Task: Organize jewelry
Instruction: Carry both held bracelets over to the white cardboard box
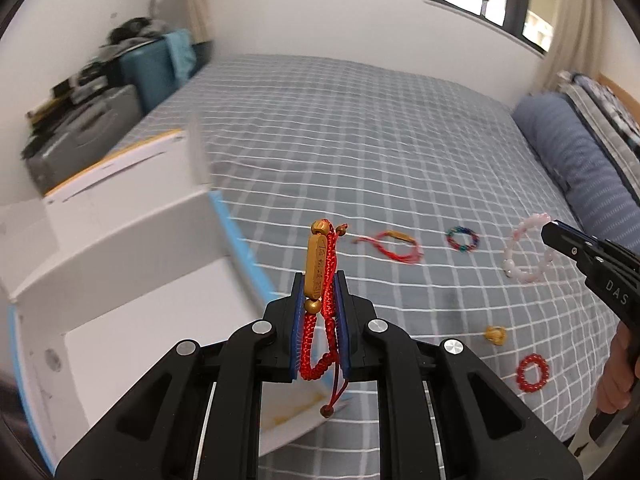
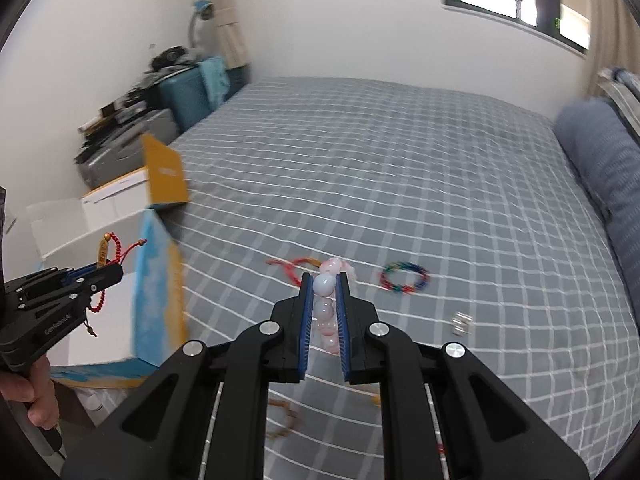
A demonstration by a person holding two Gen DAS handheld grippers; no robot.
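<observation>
My left gripper [image 1: 319, 280] is shut on a red cord bracelet with a gold bar [image 1: 320, 268] and holds it in the air beside the open white box [image 1: 120, 280]. It also shows in the right wrist view [image 2: 105, 256]. My right gripper [image 2: 323, 280] is shut on a pink and white bead bracelet [image 2: 326, 304], lifted above the bed; it also shows in the left wrist view [image 1: 524, 252]. On the bed lie a second red cord bracelet [image 1: 394, 246], a multicoloured bead bracelet [image 1: 463, 239], a red bead bracelet [image 1: 532, 373] and a small gold piece [image 1: 496, 335].
The grey checked bedsheet [image 1: 360, 140] covers the bed. The box has blue and yellow flaps [image 2: 154, 280] at the bed's left edge. Small silver pieces [image 2: 461, 323] and a brown bracelet [image 2: 286, 420] lie on the sheet. Suitcases [image 1: 88, 132] stand at the left, a blue pillow [image 1: 576, 160] at the right.
</observation>
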